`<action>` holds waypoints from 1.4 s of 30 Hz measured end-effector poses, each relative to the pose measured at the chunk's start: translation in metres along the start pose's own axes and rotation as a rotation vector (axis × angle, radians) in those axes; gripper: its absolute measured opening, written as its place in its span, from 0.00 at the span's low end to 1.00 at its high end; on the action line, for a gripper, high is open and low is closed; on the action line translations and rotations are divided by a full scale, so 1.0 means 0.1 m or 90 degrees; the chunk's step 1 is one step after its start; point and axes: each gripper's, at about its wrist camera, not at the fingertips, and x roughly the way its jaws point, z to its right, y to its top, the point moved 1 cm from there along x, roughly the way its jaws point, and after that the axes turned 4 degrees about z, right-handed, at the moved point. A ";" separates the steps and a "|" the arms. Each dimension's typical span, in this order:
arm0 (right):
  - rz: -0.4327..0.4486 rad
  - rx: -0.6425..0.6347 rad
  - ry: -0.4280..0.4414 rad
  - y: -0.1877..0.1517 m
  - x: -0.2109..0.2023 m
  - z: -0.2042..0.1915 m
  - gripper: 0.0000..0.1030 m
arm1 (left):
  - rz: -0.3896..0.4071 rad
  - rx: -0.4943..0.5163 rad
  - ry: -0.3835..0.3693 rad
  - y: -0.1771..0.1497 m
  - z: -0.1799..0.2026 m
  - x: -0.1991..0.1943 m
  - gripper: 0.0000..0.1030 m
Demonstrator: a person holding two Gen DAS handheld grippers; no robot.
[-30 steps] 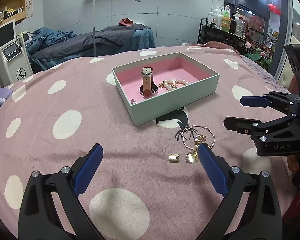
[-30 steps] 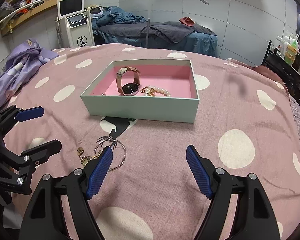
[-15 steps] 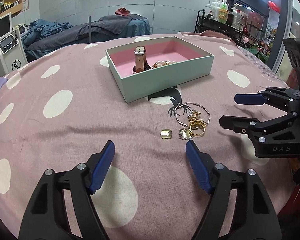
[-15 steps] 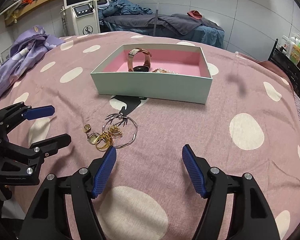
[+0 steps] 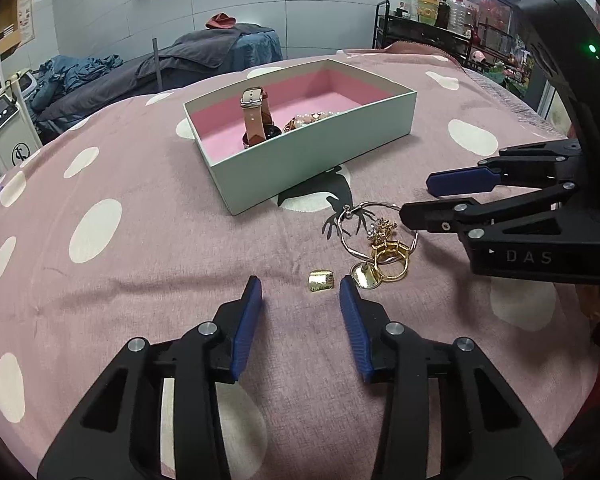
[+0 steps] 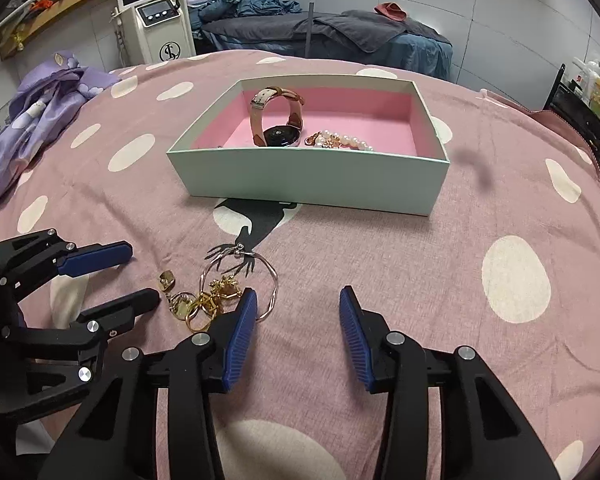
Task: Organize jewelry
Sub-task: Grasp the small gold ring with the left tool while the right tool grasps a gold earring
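The small gold clasp (image 5: 321, 281) lies on the spotted bedspread (image 5: 120, 280) at twelve o'clock, just ahead of the closing, still empty left tongs (image 5: 300, 312), nearer than the right tongs (image 5: 414, 200), also closing empty.

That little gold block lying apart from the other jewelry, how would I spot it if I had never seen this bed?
Find the pale green box on the pink spotted cover; in front of it lies a small heap of jewelry around a silver bangle. Just left of that heap sits the gold block, alone on the cloth. Unlike the rings beside it, it is squat, boxy and touches nothing.
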 end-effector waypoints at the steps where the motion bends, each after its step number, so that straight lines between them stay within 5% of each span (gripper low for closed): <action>1: -0.005 -0.004 -0.004 0.01 0.04 -0.02 0.34 | -0.002 0.008 0.001 0.00 0.01 0.02 0.38; 10: -0.014 -0.040 -0.036 0.09 0.16 -0.13 0.28 | -0.018 0.033 -0.014 0.07 0.07 0.16 0.25; 18: -0.011 -0.066 -0.033 0.09 0.19 -0.19 0.05 | -0.036 0.041 -0.029 0.10 0.12 0.22 0.14; 26: 0.030 -0.043 -0.019 0.06 0.04 -0.10 0.04 | -0.021 0.012 -0.042 0.05 0.07 0.15 0.14; 35: 0.099 -0.090 -0.064 0.05 -0.25 -0.02 0.03 | 0.000 0.000 -0.047 0.05 0.04 -0.01 0.14; 42: 0.126 -0.079 -0.038 0.05 -0.45 0.09 0.03 | 0.013 -0.009 -0.051 0.08 0.00 -0.13 0.14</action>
